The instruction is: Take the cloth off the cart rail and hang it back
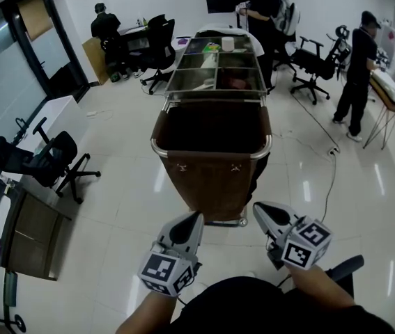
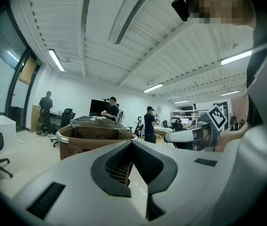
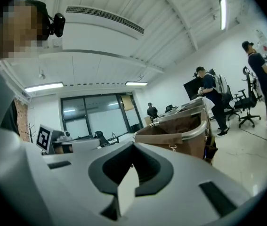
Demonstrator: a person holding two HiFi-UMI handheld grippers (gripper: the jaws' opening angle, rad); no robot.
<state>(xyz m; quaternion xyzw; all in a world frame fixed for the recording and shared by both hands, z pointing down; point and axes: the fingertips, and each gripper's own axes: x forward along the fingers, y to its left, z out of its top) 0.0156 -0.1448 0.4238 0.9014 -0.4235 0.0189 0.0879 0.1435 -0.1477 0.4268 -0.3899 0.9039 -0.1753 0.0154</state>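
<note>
Two grippers are held low before the person, side by side and well apart from the cart. The left gripper has its jaws together with nothing between them. The right gripper likewise has its jaws closed and empty.

Ahead on the glossy floor stands the cart. Its near end is a brown bag hung inside a metal rail. Beyond the bag lie open compartments with small items in them.

A white cloth appears to drape over the cart's far end, though it is too small to tell how it hangs.

Three people stand or sit farther back, among office chairs.
</note>
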